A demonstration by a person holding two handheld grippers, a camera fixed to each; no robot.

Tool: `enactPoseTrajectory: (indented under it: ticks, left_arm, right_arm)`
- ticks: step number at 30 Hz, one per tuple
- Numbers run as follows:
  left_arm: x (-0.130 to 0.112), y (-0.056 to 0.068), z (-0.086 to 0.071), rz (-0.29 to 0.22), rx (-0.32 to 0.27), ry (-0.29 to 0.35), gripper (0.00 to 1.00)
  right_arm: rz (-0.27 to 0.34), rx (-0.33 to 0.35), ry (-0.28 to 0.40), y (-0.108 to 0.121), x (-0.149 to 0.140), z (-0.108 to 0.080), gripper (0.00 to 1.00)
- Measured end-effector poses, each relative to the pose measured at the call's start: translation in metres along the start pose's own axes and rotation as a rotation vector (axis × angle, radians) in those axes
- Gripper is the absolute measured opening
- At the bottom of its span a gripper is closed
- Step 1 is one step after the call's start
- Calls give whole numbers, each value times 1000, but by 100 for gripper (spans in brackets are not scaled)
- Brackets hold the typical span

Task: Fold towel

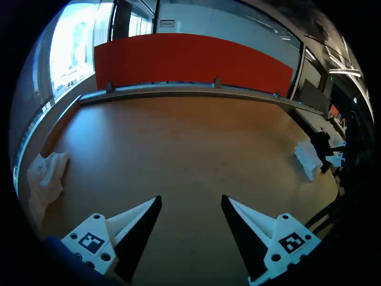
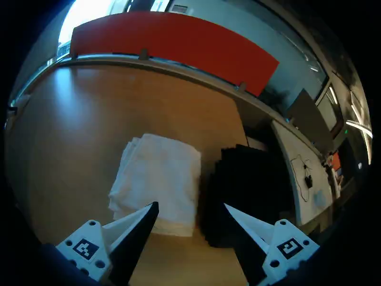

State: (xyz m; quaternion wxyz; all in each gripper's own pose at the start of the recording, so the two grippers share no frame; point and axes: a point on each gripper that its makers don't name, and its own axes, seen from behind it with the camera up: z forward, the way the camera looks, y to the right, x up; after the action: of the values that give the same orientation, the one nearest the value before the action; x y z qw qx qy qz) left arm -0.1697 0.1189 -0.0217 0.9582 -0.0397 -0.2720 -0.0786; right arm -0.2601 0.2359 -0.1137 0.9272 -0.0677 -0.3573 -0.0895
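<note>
in the left gripper view, the left gripper (image 1: 191, 198) hangs over a bare stretch of the wooden table (image 1: 190, 138). its two fingers (image 1: 138, 224) stand well apart with nothing between them. a crumpled white cloth (image 1: 45, 178) lies at the table's left edge. far off on the right side of the same table sits the folded white towel (image 1: 307, 159), with dark shapes just beside it that are too dim to make out. a red panel (image 1: 190, 62) runs along the table's back edge, with windows behind it.

in the right gripper view, the right gripper (image 2: 191, 205) is held above the towel (image 2: 157, 183), fingers spread wide and pressing on nothing. the towel lies flat on the table (image 2: 85, 124) as a neat folded rectangle, its near edge passing behind the tip of the finger on the left. a black stack (image 2: 252, 190) sits just beside the towel on its right, at the table's edge. beyond that stands a pale desk (image 2: 295, 157) with a thin cable (image 2: 305, 174) on it.
</note>
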Motion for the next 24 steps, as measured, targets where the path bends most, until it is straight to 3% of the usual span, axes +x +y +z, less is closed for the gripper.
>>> enactPoseTrajectory:
  ticks: [8,24]
  left_arm:
    - [10,-9,1,-4,7,43,92]
    - [61,-31,6,-2,41,225,92]
  right_arm:
    - [32,-11,124,-20,43,-6,96]
    - [208,57,456,-87,151,-34,96]
